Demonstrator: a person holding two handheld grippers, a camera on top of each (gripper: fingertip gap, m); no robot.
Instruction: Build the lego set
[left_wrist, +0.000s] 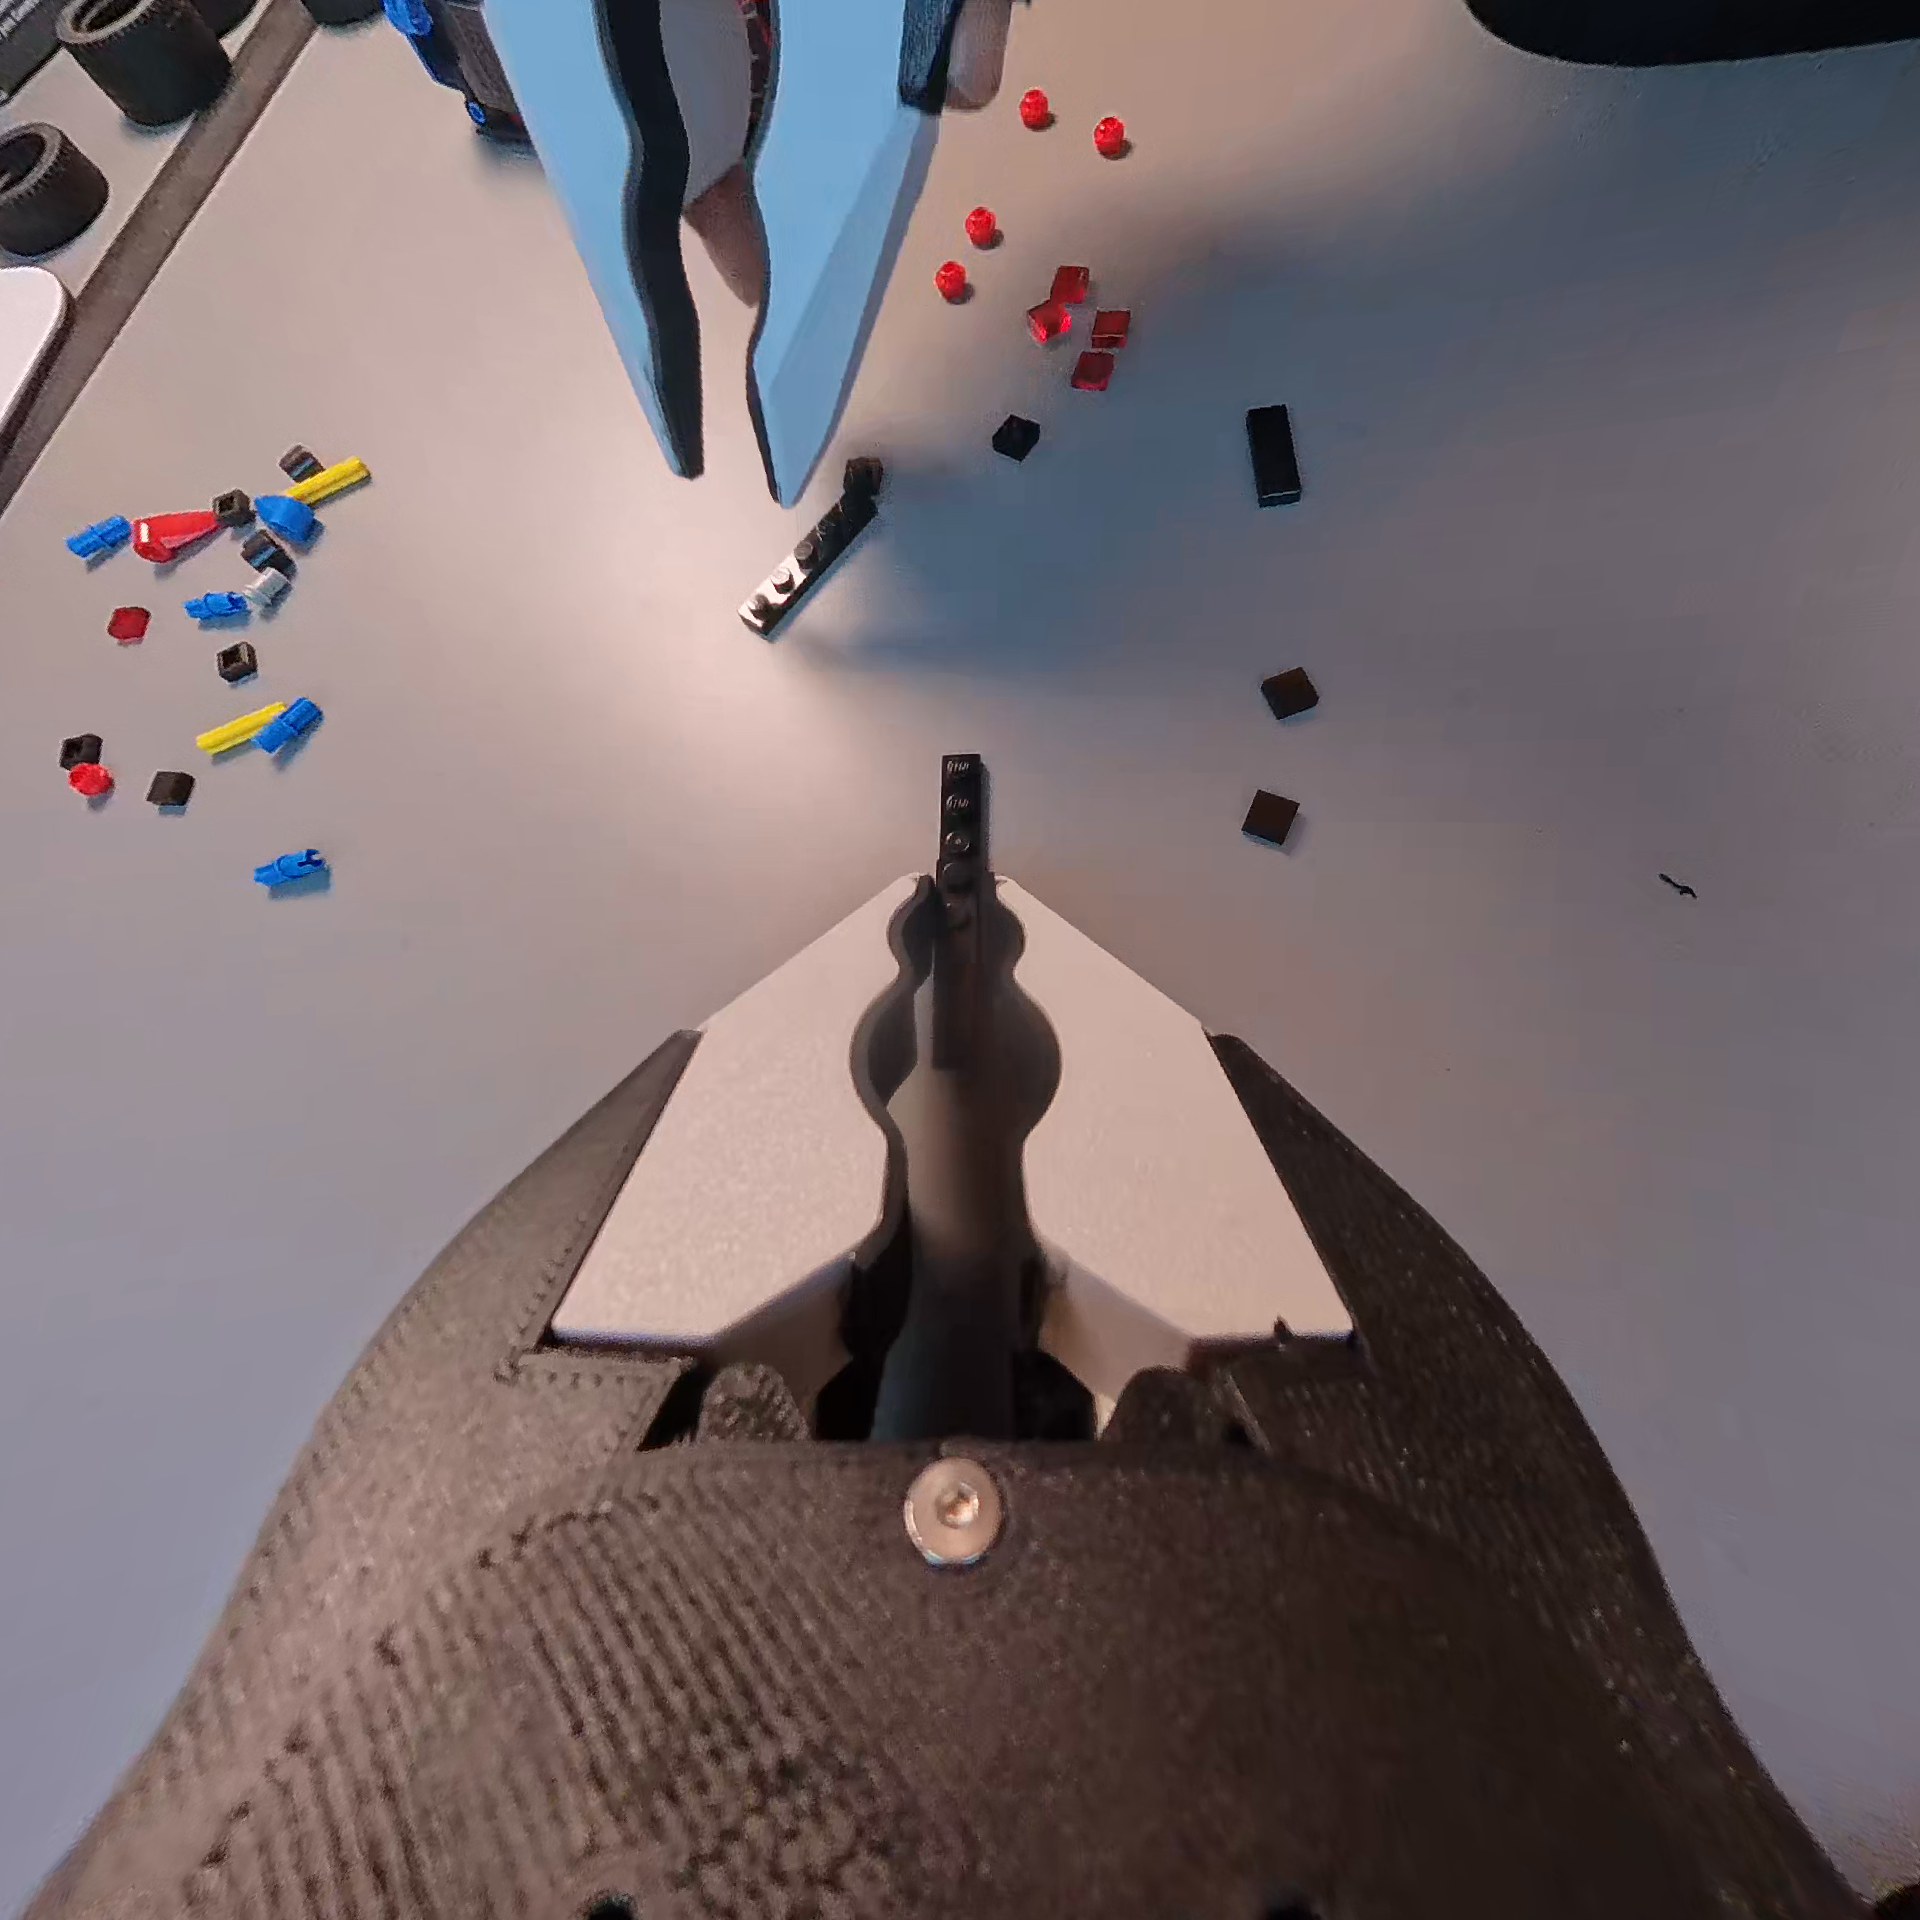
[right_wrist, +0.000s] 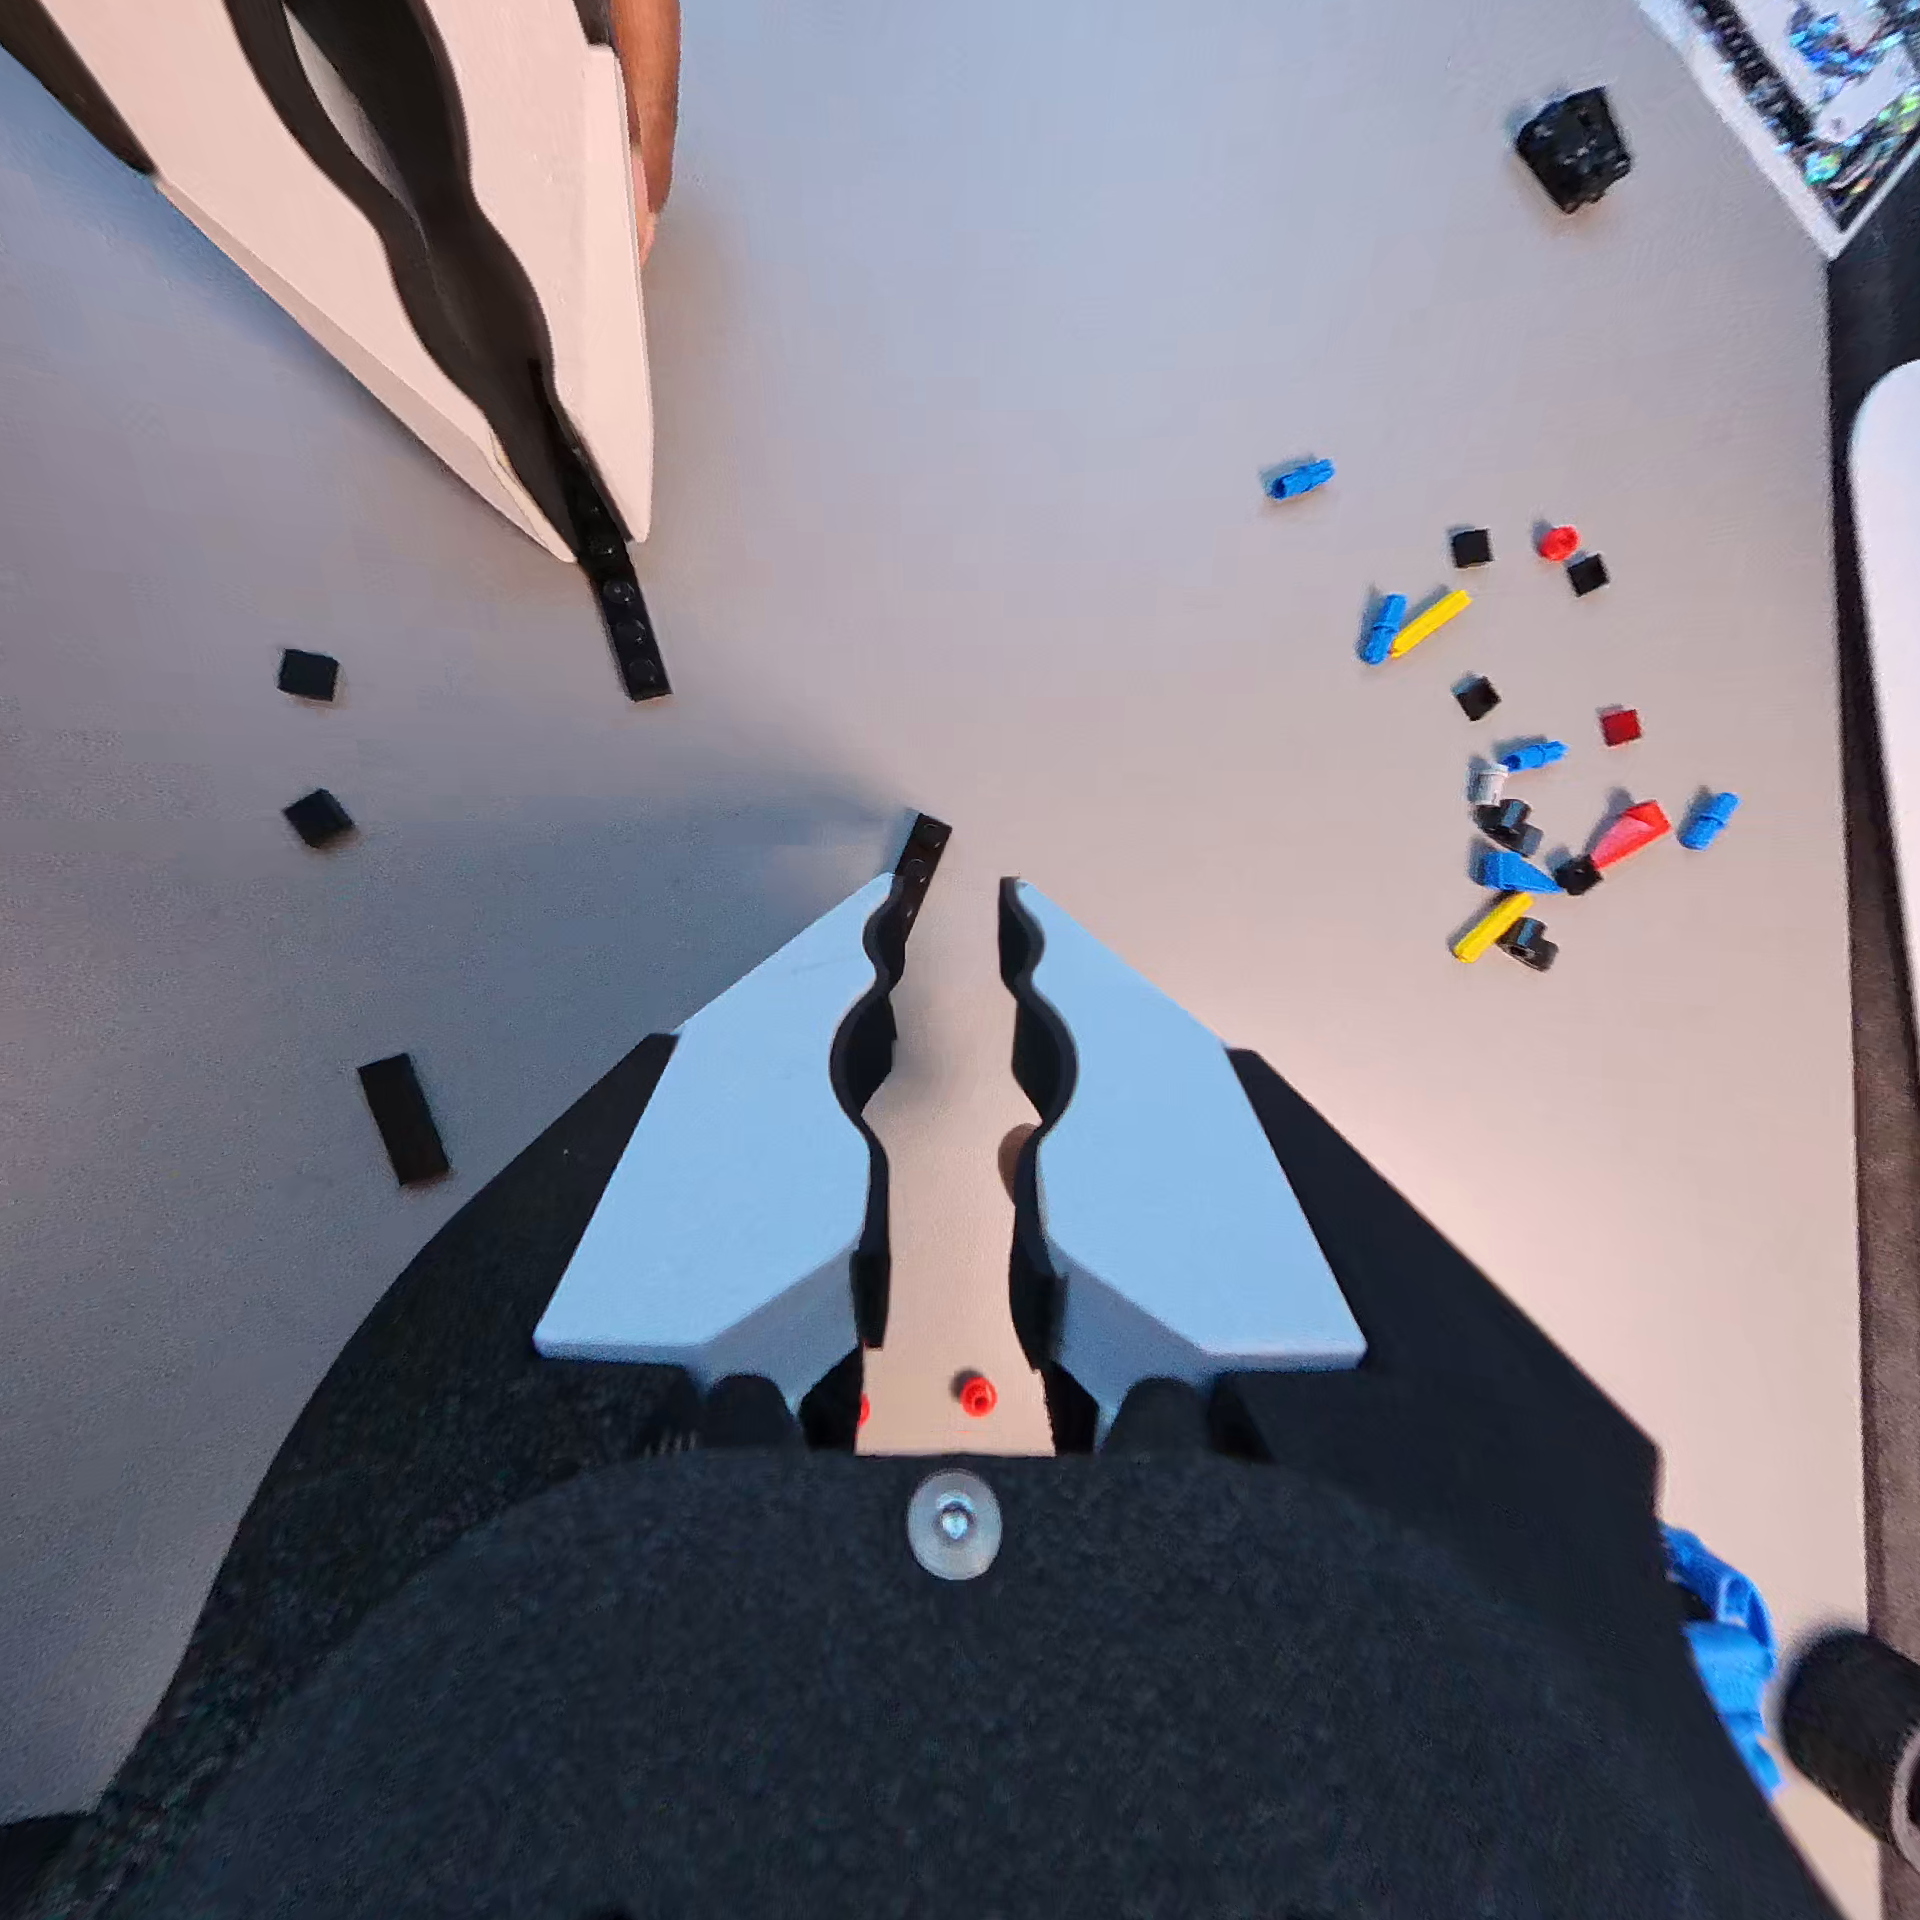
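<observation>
Bare table (right_wrist: 1091, 520) between the tools; loose bricks (right_wrist: 1527, 748) and black tiles (right_wrist: 312, 748) flank it.

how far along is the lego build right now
Early. Nothing assembled shows. In hand: the left gripper is shut on a black studded plate; the right gripper is open beside a second black plate on the table. Left: the scattered loose pieces.
</observation>
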